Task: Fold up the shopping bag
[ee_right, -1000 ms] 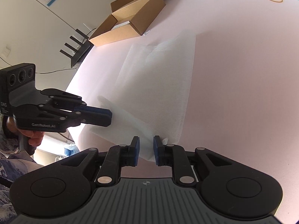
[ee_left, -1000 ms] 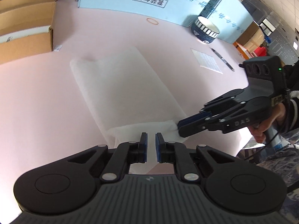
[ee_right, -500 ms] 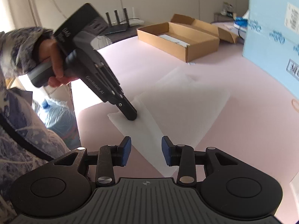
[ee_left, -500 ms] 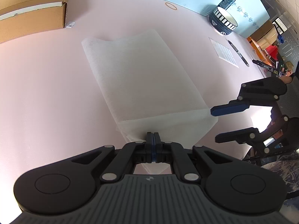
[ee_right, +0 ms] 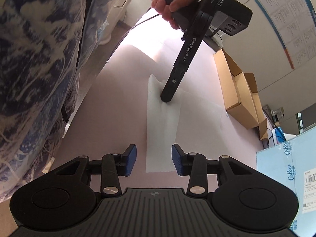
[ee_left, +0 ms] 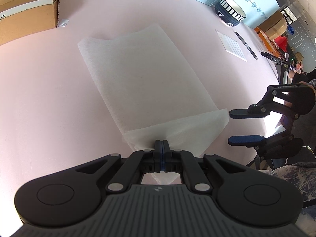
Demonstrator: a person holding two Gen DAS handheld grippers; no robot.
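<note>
So, left wrist view first: one white shopping bag (ee_left: 138,83) lies flat on the pink table (ee_left: 39,98), its long axis running away from me toward one cardboard box (ee_left: 25,9) and one striped bowl (ee_left: 230,9). Its near end is folded over into a band. My left gripper (ee_left: 162,148) is clenched on that near edge. Off to the right, my right gripper (ee_left: 244,126) sits just beside the bag's corner, two fingers apart, nothing between them; its jaws have just been closing a bit. One pen (ee_left: 245,45) and one printed sheet (ee_left: 231,44) lie farther back.

Right wrist view: same single bag (ee_right: 164,130), long axis across the view to the right. The left gripper (ee_right: 166,98) pins the far end, one hand (ee_right: 175,4) on its handle. My right gripper (ee_right: 154,161) hovers released over the near corner. Two cardboard boxes (ee_right: 243,98) sit behind.
</note>
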